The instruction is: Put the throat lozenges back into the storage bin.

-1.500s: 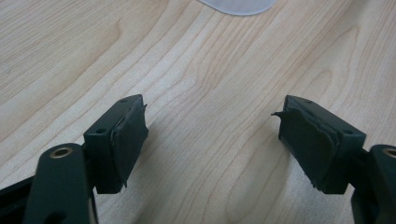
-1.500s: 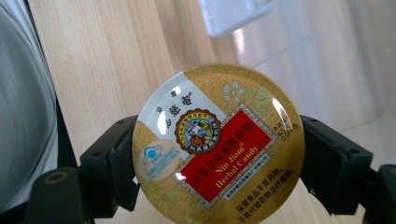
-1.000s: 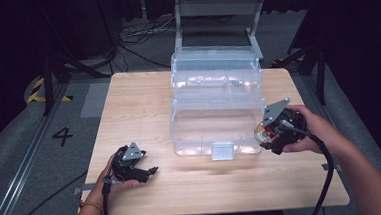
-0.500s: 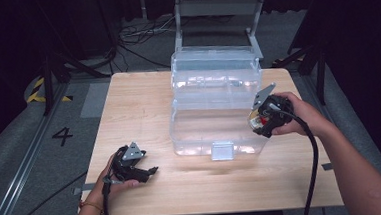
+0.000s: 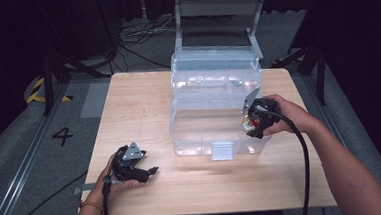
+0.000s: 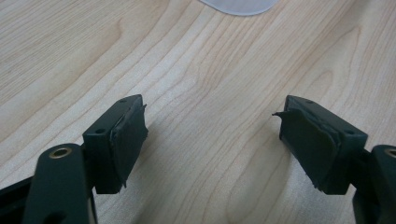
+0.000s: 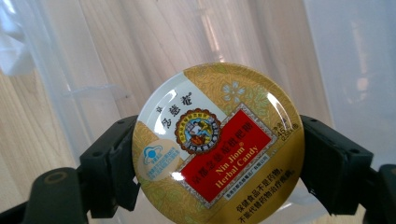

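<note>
The round candy tin [image 7: 218, 147] sits clamped between the two black jaws of the right gripper [image 7: 218, 154], one pad pressed against each side of its rim. Its printed lid faces back toward the gripper's camera, so the flat face stands roughly square to the jaws. The tin is circular and has no long axis of its own; the red label band reading "Nin Jiom Herbal Candy" runs diagonally, rising toward the jaw at the right of the right gripper view. Directly ahead of the jaws, beyond the tin, stands the clear plastic storage box [image 7: 140, 51], its translucent wall close behind the tin; whether tin and wall touch cannot be told. In the high view the right gripper [image 5: 252, 124], with the tin [image 5: 250, 126] showing as a small red and gold spot, is held against the box's [image 5: 213, 101] right-hand end, near its lower tier. The box is stepped, with a white latch [image 5: 222, 150] on its near face. The left gripper [image 6: 212, 135] rests low over the wooden table [image 6: 196, 70], jaws spread wide with bare wood grain between them. In the high view the left gripper [image 5: 145, 173] lies near the table's [image 5: 138, 105] near left corner, well apart from the box. The table is pale wood. Around it lie a dark grey floor, black cables [image 5: 134, 36], yellow-black hazard tape [image 5: 37, 89], a painted numeral 4 [image 5: 62, 136] and a grey metal frame [image 5: 217, 8] behind the box.
</note>
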`<state>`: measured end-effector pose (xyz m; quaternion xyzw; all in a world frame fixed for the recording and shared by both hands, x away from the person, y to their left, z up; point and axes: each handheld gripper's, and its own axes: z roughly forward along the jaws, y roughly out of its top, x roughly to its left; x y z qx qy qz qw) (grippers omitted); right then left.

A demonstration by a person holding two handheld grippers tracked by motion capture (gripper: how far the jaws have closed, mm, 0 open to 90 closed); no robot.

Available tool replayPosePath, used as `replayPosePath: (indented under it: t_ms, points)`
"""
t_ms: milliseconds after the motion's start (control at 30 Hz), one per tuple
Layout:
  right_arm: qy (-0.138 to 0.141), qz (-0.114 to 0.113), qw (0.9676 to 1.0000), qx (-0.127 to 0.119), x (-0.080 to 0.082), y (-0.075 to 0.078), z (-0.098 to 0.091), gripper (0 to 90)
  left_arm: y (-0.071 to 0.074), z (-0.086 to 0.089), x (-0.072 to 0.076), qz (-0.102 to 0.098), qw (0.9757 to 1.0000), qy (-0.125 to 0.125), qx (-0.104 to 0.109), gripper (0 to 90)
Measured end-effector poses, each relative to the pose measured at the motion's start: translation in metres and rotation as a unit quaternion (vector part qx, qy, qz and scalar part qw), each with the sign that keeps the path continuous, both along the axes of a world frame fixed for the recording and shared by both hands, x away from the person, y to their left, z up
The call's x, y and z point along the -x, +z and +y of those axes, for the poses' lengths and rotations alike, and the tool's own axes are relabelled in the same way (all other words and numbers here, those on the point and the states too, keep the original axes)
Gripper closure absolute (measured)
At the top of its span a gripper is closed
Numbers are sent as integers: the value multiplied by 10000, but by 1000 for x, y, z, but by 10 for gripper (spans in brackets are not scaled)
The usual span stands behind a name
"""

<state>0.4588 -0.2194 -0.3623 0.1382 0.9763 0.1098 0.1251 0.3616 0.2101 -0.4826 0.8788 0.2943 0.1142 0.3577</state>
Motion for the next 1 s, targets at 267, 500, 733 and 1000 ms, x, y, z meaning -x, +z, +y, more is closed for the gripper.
replayPosePath:
  t_ms: [267, 500, 733, 1000]
  points:
    - [78, 85, 9999, 20, -5, -10, -2, 203, 0, 0, 0, 0, 10000, -1, 6, 232]
    - [93, 136, 9999, -24, -2, -15, -5, 203, 0, 0, 0, 1, 10000, -2, 4, 232]
    - [21, 129, 9999, -99, -1, -16, -11, 202, 0, 0, 0, 1, 10000, -1, 6, 232]
    - [-109, 24, 9997, -229, 0, -14, -15, 191, 0, 0, 0, 1, 10000, -3, 6, 232]
